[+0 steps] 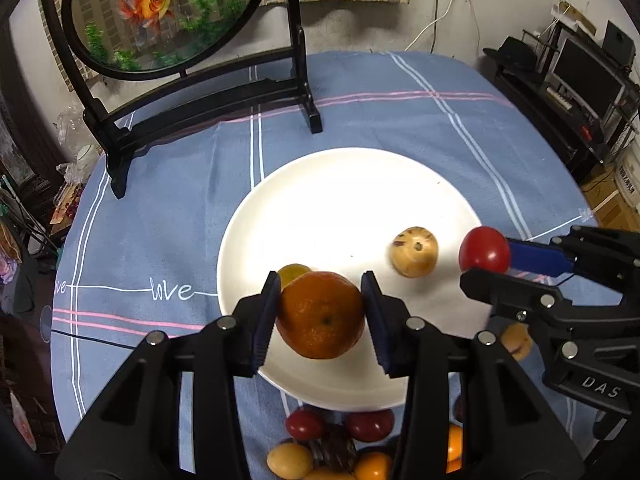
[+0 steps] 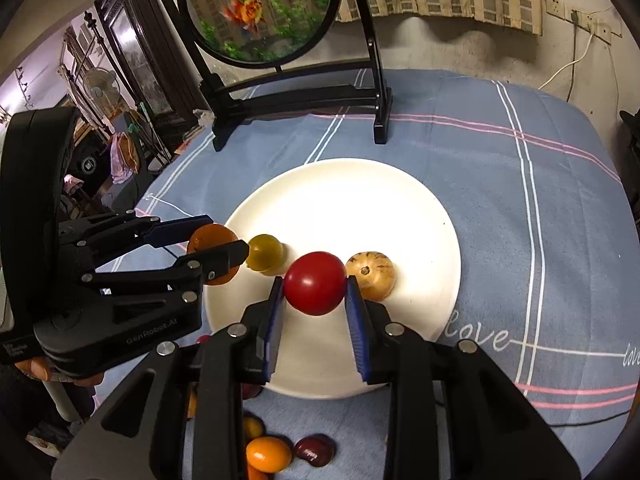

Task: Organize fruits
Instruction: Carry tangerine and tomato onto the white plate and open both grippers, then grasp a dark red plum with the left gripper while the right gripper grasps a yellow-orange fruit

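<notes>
Loose fruit pile: nearest the left wrist camera, a heap of small round red, yellow and orange fruits (image 1: 332,446) is seen on the blue striped cloth of the tabletop (image 1: 160,208), just off the near rim of the plate and partly hidden by the fingers.
Left gripper: the left gripper (image 1: 322,312) is closed on a round, dimpled orange mandarin (image 1: 321,314); the dark blue pads are pressed against its two sides.
Right gripper: the right gripper (image 2: 315,304) is closed on a smooth, glossy red round tomato (image 2: 315,282), pinched between ribbed blue pads.
Place of the held fruit: both pieces are carried above the near half of the round white ceramic plate (image 2: 360,200); whether either touches it cannot be told.
Key relation: the plate lies directly below and ahead of both pairs of fingers. The mandarin is held at the left side, next to a small yellow round fruit (image 2: 265,252); the tomato is held just left of a tan, speckled round fruit (image 2: 370,274).
Nearer hand: neither is clearly nearer; each is judged ready to set its fruit down.
Risk: round fruit is likely to roll once released.
Background: a black-framed round goldfish screen (image 1: 168,16) stands well beyond the plate.
</notes>
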